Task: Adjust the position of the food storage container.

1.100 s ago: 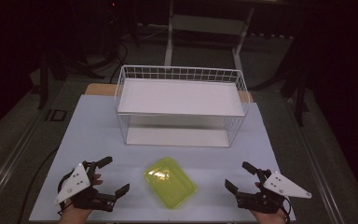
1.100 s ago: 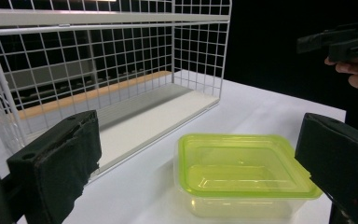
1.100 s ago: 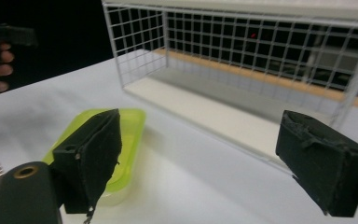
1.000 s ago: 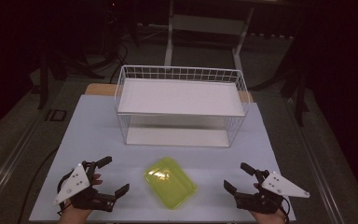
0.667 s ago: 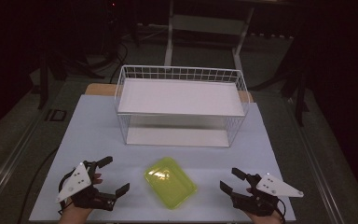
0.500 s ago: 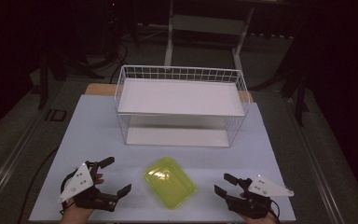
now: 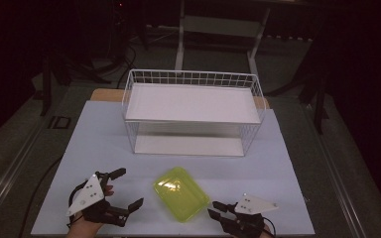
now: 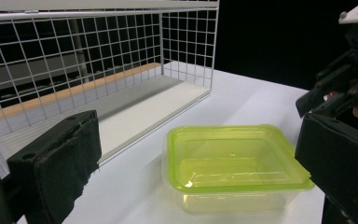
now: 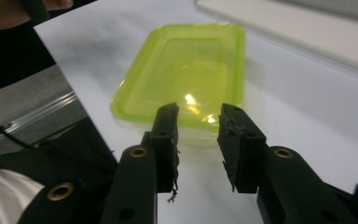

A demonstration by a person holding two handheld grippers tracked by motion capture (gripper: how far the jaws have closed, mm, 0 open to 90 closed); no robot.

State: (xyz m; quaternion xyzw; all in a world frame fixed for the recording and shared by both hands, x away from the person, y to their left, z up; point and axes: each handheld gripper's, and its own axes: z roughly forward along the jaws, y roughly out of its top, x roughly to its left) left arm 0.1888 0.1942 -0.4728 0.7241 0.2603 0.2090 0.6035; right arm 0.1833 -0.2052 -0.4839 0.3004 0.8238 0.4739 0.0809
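High view: the lidded green container [image 7: 181,193] lies on the white surface [image 7: 287,168] between the two claws, its long axis slanting from the left claw's far side down toward the right claw. The right claw [image 7: 217,214] sits just beside the container's near right corner, clearly nearer than the left claw [image 7: 127,188], which stands apart from its left edge. Beyond the container, well away from both claws, stands the white wire basket [image 7: 193,79].

Left gripper view: the left claw [image 8: 196,163] is spread wide with nothing gripped. The container [image 8: 235,163] lies straight ahead of it, between the lines of the two jaws but touching neither. It is translucent lime green, shallow, rectangular with rounded corners, and has a flat lid with a raised rim.

Right gripper view: the right claw [image 9: 198,135] points at the container's [image 9: 186,70] near short edge, which lies just ahead of its tips. The jaws have just been closing to a narrow gap; nothing is between them and nothing is held. Judging by this, the coming move is a short advance onto the lid's lip.
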